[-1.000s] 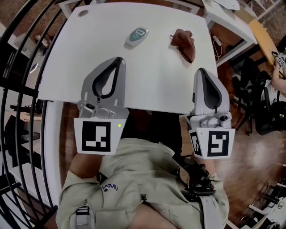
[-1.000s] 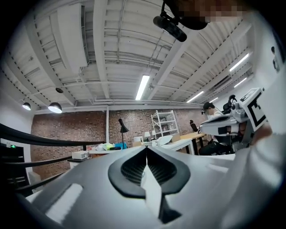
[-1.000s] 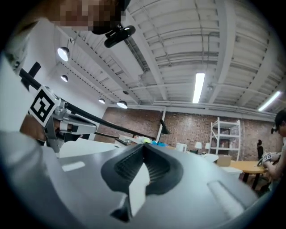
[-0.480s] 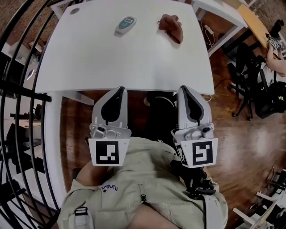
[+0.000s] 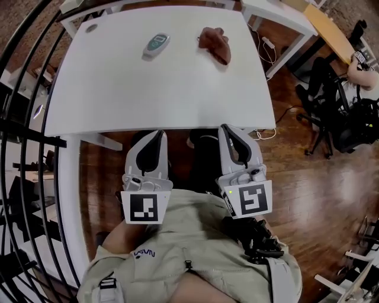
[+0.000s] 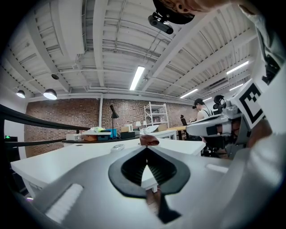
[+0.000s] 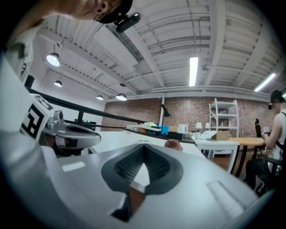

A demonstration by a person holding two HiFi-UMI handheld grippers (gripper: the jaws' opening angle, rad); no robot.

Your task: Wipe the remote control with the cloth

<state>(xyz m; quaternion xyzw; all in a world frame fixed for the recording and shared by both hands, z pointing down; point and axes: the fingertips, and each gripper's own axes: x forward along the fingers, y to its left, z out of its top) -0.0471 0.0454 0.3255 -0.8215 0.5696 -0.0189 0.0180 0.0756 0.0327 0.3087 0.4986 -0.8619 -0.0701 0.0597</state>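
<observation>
A grey remote control (image 5: 156, 44) with a teal screen lies at the far side of the white table (image 5: 160, 94). To its right, a short gap away, sits a crumpled brown cloth (image 5: 214, 42). My left gripper (image 5: 158, 134) and right gripper (image 5: 225, 128) are both shut and hold nothing. They hang side by side just off the table's near edge, close to my body and far from both objects. The left gripper view looks level across the tabletop, with the cloth (image 6: 149, 140) and remote (image 6: 117, 146) small beyond the shut jaws. In the right gripper view the cloth (image 7: 172, 144) peeks over the jaws.
Black railing bars (image 5: 23, 118) curve along the left. A second white table (image 5: 278, 18) stands at the back right, with a cable (image 5: 266, 44) beside it. On the wooden floor to the right are black office chairs (image 5: 325, 100), and a person sits at the far right edge.
Both grippers have drawn back from over the table toward my body and sunk lower. They have also come closer together. The remote and cloth lie as before.
</observation>
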